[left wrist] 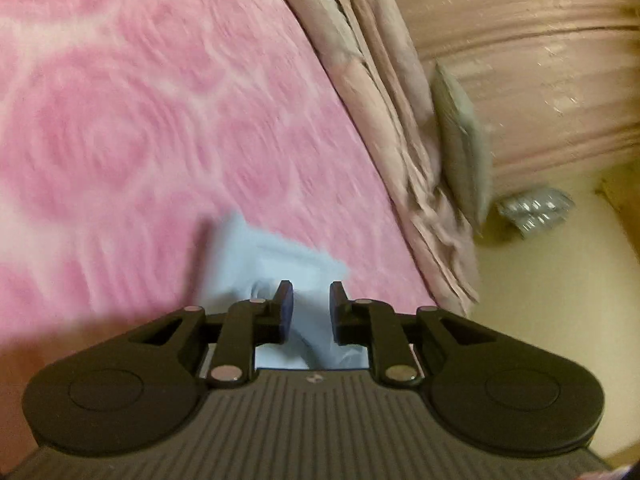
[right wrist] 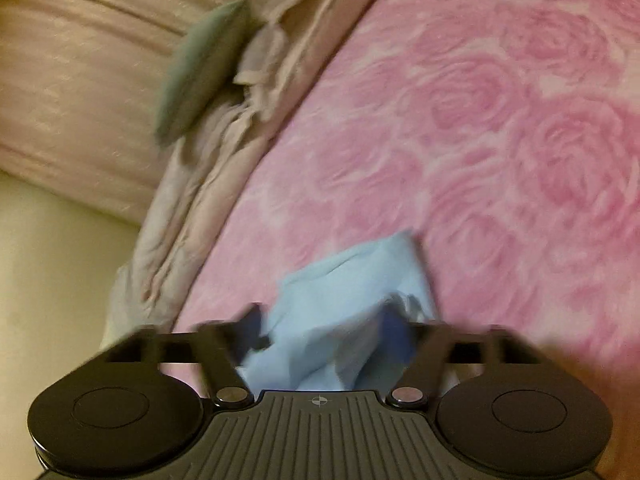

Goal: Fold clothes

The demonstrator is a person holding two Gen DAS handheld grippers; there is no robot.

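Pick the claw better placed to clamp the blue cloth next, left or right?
Left, probably. The left claw is sharp in view, with the light blue cloth bunched in its narrow gap. The right claw is wide open and motion-blurred.

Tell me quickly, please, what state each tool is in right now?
Left tool: open, fingers apart, light blue cloth lying between them, not clamped.
Right tool: open, fingers wide apart around the same light blue cloth; blurred, no grip visible.

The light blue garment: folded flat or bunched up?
Bunched up: the light blue garment lies in rumpled creases on the pink bedspread, no neat edges.
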